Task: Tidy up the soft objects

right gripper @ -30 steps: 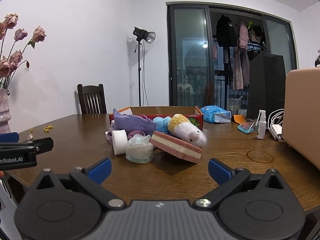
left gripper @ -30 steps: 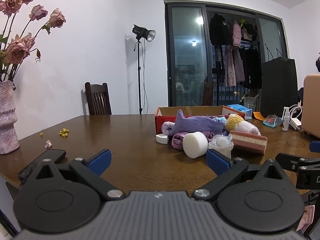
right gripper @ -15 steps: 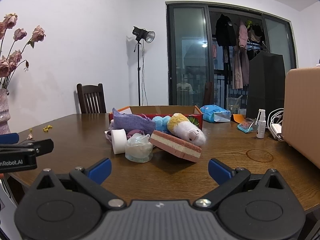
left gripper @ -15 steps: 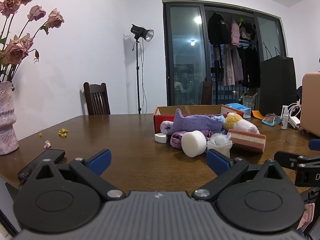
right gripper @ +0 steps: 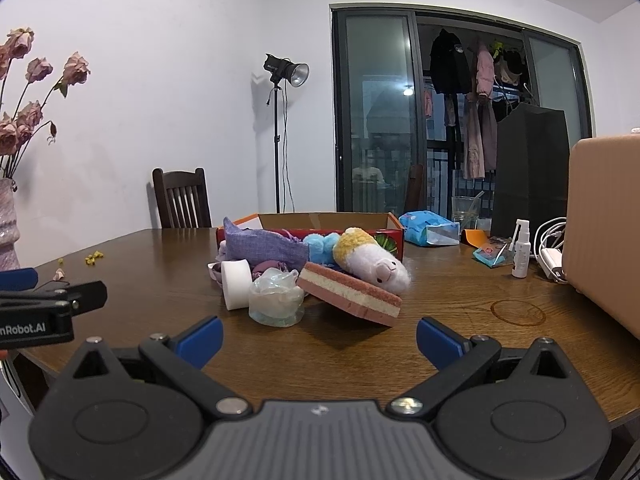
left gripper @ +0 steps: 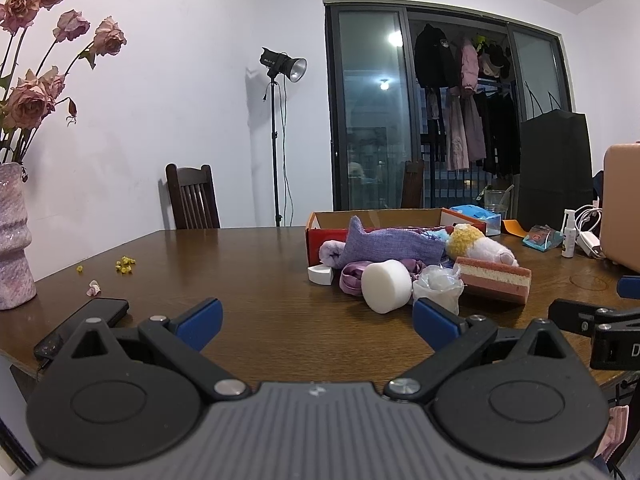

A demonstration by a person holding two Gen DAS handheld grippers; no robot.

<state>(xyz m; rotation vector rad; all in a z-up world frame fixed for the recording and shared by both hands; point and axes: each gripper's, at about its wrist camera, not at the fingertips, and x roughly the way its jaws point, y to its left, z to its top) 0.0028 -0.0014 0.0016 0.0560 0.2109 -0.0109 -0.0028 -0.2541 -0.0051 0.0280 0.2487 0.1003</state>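
Sponges, plush and cloth lie heaped on the surface (right gripper: pixel 460 344) just in front of the box (right gripper: pixel 320 222). Left tool (left gripper: pixel 316 318) and right tool (right gripper: pixel 318 340) both hover spread and empty, short of the heap. The layered sponge (right gripper: pixel 348 294) leans on the plush (right gripper: pixel 372 262); it looks light and squashy, so pinch its free raised end across the thickness. The white roll (left gripper: pixel 386 286) could roll away; take it by its flat ends. The crumpled plastic (right gripper: pixel 276 300) seems flimsy and slippery, so a gentle, deep bite looks safest.
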